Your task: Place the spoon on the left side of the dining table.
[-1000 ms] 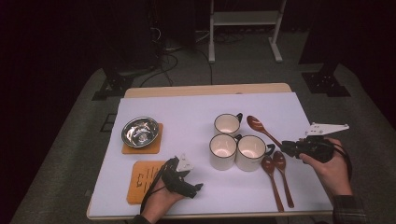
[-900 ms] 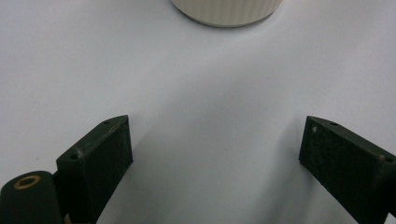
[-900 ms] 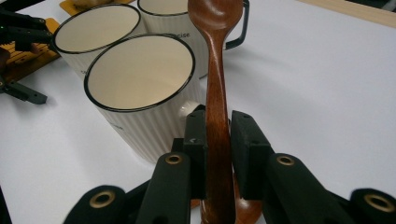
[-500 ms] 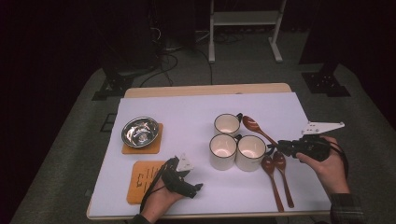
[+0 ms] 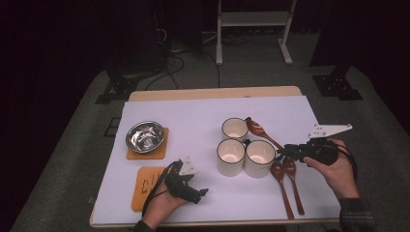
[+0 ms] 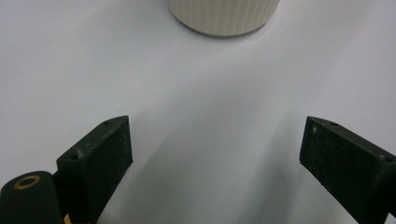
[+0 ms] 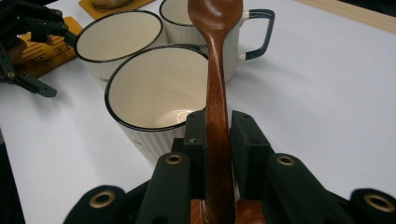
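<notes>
Right tongs [image 7: 217,135] pinch a wooden spoon's [image 7: 215,70] handle above the mugs [image 7: 161,95], while left tongs [image 6: 215,154] gape empty over the desk [image 6: 210,93].

The three mugs [image 5: 244,147] stand bunched together, touching, so no gripper could pass between them. Right of the mugs, two spoons [image 5: 289,186] lie side by side on the white table [image 5: 193,116], narrowing the way in from that side. Left of the mugs a wide bare stretch of table runs up to the steel bowl [image 5: 145,136] on its coaster. Behind the mugs the table is bare to the far edge.
</notes>
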